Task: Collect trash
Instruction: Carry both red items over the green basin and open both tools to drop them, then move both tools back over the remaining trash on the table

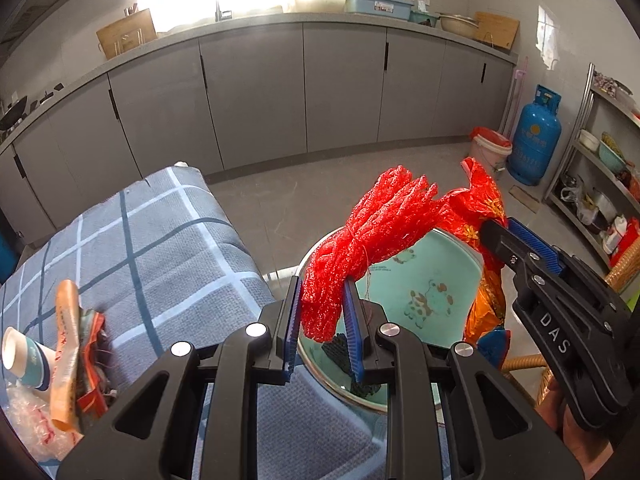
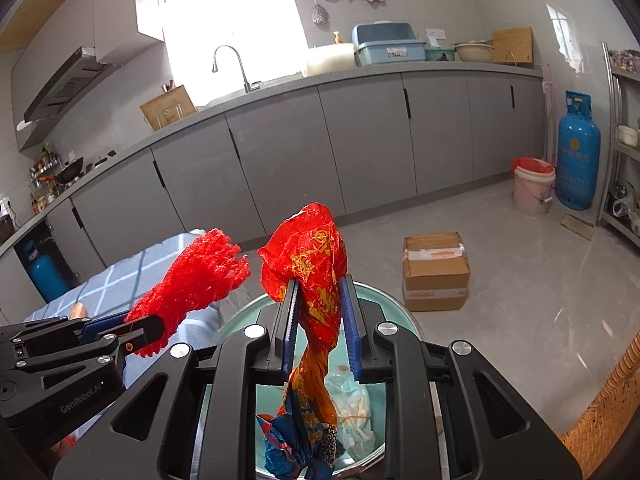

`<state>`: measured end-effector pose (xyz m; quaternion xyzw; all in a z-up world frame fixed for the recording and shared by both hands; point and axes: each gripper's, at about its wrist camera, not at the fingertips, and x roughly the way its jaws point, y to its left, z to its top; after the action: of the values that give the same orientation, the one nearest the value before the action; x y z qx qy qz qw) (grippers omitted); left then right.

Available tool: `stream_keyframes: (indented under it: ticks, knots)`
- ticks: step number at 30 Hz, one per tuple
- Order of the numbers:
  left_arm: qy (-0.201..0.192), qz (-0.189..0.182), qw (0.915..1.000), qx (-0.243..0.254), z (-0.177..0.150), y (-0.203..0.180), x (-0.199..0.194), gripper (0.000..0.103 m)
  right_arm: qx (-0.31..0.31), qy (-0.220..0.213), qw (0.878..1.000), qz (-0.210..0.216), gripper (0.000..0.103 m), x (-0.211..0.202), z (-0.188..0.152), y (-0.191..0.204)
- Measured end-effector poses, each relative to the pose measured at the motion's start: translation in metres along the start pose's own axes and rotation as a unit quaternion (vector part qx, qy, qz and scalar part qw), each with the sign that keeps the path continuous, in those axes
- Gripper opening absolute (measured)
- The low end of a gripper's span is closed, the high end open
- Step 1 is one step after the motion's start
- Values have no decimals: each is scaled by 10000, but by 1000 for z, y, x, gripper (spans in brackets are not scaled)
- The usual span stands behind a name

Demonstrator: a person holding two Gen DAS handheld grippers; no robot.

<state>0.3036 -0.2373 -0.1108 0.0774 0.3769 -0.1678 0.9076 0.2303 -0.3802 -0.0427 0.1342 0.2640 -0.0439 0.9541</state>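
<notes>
- Two claws, side by side over one round teal bin (image 1: 436,276).
- Left claw (image 1: 322,316): blue pads nearly together, pinching one red mesh net (image 1: 372,236) that sticks up past the tips.
- Right claw (image 2: 320,320): narrow too, clamped on one red-orange printed bag (image 2: 316,280); its tail hangs into the bin.
- Left of the left claw: checked tabletop (image 1: 160,240) edge, one paper cup (image 1: 24,360), wrappers (image 1: 76,360).
- Ahead of the right claw: open floor (image 2: 520,300), one cardboard box (image 2: 435,270).

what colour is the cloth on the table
Grey-blue with a white and dark blue check, the cloth shows best in the left wrist view.
</notes>
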Motion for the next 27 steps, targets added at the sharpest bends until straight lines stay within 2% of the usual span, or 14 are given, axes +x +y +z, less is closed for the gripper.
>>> stream_keyframes:
  ticks: [8, 11, 14, 15, 16, 19, 27]
  knots:
    - [302, -26, 9995, 111, -2, -11, 35, 23, 48, 273, 9996, -97, 25, 30, -8, -16]
    - [394, -12, 9992, 118, -3, -11, 44, 36, 94, 286, 9995, -139, 37, 34, -9, -22]
    - [461, 0, 9989, 120, -6, -11, 47, 38, 160, 318, 9992, -174, 43, 36, -10, -26]
    - [482, -1, 9988, 102, -7, -11, 47, 45, 166, 316, 9992, -183, 47, 35, -11, -26]
    - [472, 16, 9988, 89, -8, -10, 46, 54, 164, 290, 9992, -216, 48, 33, -11, -27]
    - [423, 59, 9991, 66, -9, -8, 40, 64, 231, 246, 9991, -239, 48, 24, -11, -28]
    - [197, 273, 9993, -170, -13, 12, 0, 78, 460, 171, 9984, -291, 57, -11, -15, -20]
